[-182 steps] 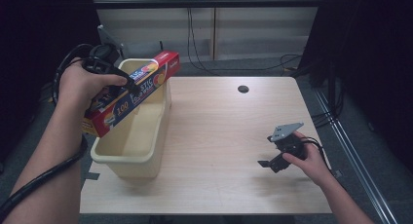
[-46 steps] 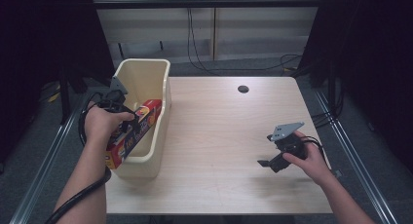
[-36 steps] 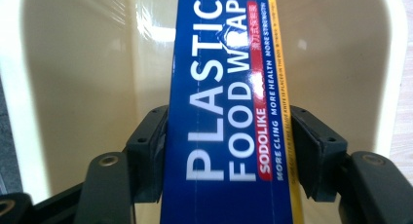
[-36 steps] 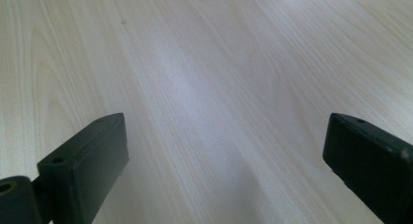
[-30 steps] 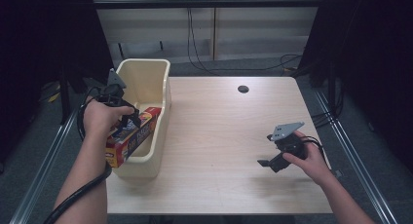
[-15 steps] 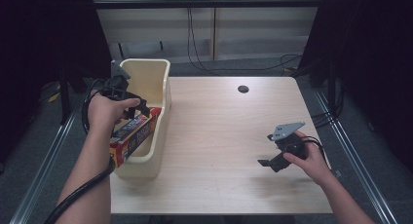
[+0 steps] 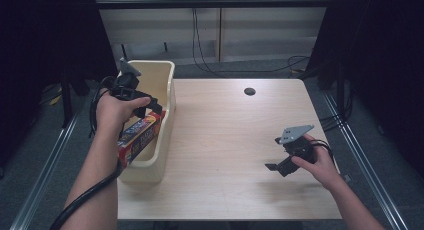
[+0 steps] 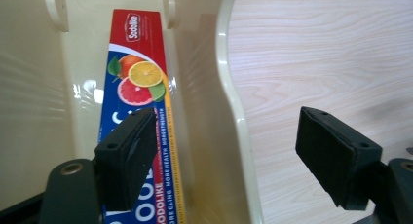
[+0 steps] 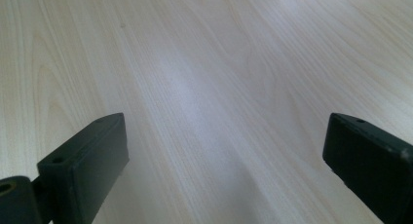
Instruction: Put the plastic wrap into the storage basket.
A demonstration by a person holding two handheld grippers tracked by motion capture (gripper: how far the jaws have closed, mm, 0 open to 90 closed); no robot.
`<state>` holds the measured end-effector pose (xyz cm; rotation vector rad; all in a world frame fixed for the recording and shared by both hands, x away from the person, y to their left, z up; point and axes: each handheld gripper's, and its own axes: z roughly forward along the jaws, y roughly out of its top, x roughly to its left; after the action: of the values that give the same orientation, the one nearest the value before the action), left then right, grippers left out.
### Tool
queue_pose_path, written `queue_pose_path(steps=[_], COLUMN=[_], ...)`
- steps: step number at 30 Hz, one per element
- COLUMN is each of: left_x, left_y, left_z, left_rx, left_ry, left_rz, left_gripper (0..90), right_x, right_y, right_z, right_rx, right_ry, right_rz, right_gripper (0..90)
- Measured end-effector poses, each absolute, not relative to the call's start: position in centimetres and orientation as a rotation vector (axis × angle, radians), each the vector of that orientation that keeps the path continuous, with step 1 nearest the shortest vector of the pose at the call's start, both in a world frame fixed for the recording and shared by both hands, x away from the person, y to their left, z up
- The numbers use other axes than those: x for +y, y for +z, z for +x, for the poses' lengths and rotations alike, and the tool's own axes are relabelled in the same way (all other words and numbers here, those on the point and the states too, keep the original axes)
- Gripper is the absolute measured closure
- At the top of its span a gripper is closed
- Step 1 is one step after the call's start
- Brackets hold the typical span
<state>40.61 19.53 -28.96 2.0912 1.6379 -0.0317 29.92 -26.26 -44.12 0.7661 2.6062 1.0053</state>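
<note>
In the cream bin (image 8: 229, 87), "Sodolike" fruit-printed box (image 8: 139, 83), left gripper (image 8: 229, 160) fingers just opened, right gripper (image 9: 224, 170) fingers wide

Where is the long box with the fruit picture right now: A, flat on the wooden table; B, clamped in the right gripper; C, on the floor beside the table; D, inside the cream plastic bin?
D: the box lies inside the bin at the table's left edge, seen between the bin's walls in the left gripper view, with the left gripper open above it.
</note>
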Motion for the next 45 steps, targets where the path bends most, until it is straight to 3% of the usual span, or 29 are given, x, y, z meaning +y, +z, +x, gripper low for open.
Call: queue_pose_path(steps=[28, 45], left_x=[12.9, 10.0], left_y=[-29.1, -31.1], left_z=[41.0, 40.8], left_rx=[1.389, 1.3], left_ry=[-0.047, -0.089], left_rz=[2.174, 2.219], left_gripper=[5.1, 4.6], right_x=[-26.4, -26.4], right_y=[-44.0, -44.0], right_z=[29.8, 29.8], right_rx=[2.593, 2.593], right_ry=[1.002, 1.0], right_rz=[0.769, 0.772], right_gripper=[2.4, 2.4])
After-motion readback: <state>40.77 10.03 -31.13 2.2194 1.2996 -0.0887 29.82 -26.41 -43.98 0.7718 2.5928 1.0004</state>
